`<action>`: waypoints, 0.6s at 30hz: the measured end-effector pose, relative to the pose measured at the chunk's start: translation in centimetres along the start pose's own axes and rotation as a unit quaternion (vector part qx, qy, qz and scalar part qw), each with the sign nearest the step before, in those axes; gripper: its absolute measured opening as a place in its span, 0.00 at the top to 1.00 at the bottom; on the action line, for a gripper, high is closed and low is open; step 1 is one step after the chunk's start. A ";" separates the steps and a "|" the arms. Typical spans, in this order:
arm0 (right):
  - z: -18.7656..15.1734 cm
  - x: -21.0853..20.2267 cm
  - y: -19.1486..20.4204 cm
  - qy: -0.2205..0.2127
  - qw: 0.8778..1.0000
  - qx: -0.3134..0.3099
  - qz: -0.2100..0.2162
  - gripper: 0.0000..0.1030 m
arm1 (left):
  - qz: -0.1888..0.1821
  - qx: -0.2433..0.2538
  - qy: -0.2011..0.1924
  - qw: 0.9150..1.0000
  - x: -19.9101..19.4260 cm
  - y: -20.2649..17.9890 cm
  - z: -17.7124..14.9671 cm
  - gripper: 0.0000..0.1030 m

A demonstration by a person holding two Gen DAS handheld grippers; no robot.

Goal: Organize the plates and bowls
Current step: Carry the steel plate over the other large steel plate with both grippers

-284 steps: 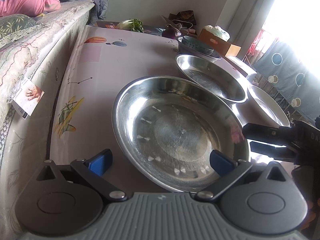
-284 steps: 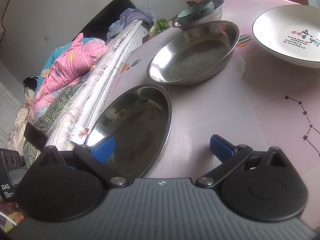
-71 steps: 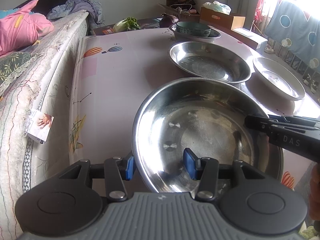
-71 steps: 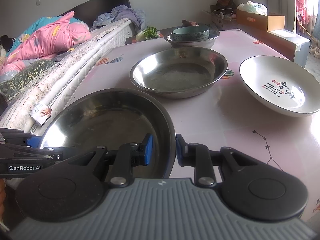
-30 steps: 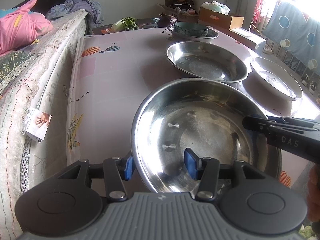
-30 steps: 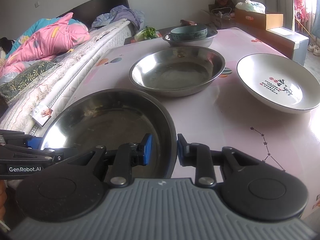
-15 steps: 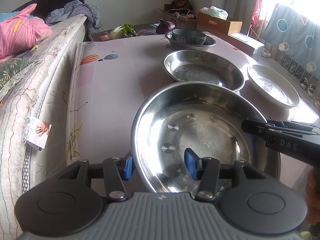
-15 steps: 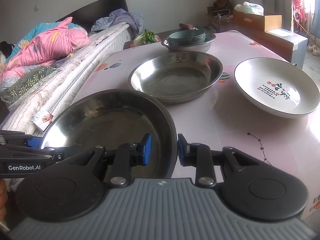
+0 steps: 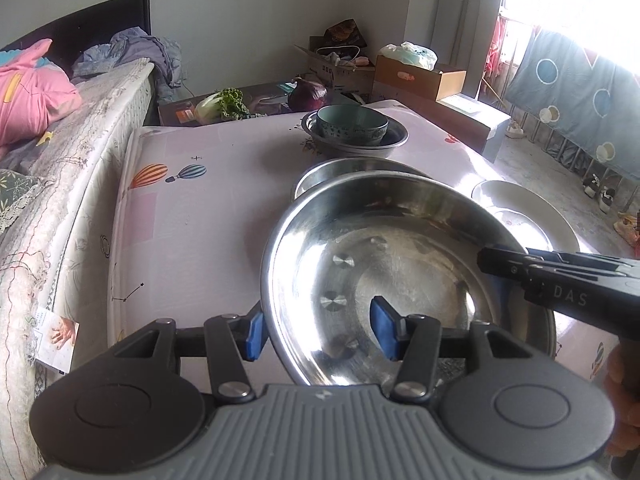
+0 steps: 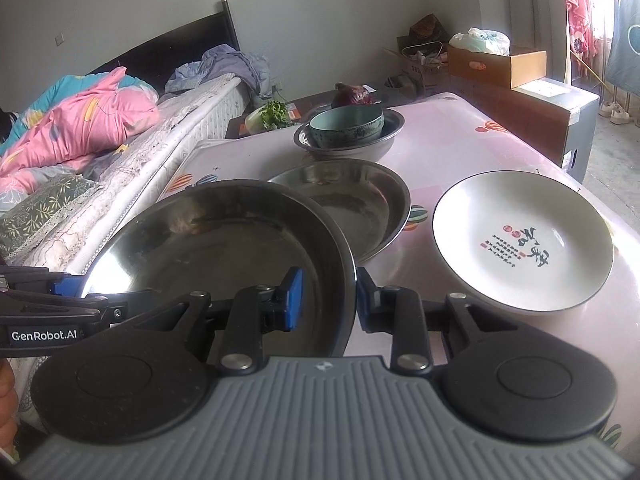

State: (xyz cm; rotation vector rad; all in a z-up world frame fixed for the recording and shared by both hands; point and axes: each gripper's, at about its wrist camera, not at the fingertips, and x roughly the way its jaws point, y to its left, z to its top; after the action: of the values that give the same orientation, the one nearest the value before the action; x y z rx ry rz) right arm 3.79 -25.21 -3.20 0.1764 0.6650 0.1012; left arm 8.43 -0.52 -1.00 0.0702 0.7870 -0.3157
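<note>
Left side first: the left claw is partly closed on the near rim of the steel plate, one blue pad outside the rim and the other on the sloping wall inside. That grip looks no different from a second ago.

What has changed is the plate itself. A moment back it sat low over the table, well short of its neighbour. Now it is up in the air and carried forward, and its far rim covers the near edge of the second steel plate. My read is that the lift is done and the carry is under way. The likely plan is to nest this plate in the one ahead.

On direction, the plate is round, so it has no long axis to speak of. Its hollow faces up, it hangs close to level, and its leading edge heads toward the green bowl in the steel bowl at the far end.

Over on the right, the right claw is closed narrow on the plate's right rim, a pad either side of the edge. Further right the white plate lies flat on the table, apart from both steel ones.
</note>
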 end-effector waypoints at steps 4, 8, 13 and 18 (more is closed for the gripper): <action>1.1 0.7 -0.6 -0.002 1.000 0.005 -0.005 0.73 | -0.004 0.001 0.000 1.000 1.1 -0.1 1.4 0.48; 2.2 1.7 -1.3 0.000 1.000 0.012 -0.010 0.73 | -0.007 0.002 0.000 1.000 2.3 -0.1 2.8 0.48; 3.5 3.0 -2.1 0.001 1.000 0.015 -0.014 0.73 | -0.010 0.001 0.003 1.000 3.7 -0.3 4.1 0.48; 4.2 4.3 -2.5 0.004 1.000 0.017 -0.017 0.72 | -0.012 -0.001 0.009 1.000 5.1 -0.2 4.6 0.48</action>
State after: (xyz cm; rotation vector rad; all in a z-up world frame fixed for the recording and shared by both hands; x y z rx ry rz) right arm 9.91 -27.58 -3.02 0.1979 0.6785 0.0577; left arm 14.87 -2.85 -1.32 0.0615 0.8071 -0.3362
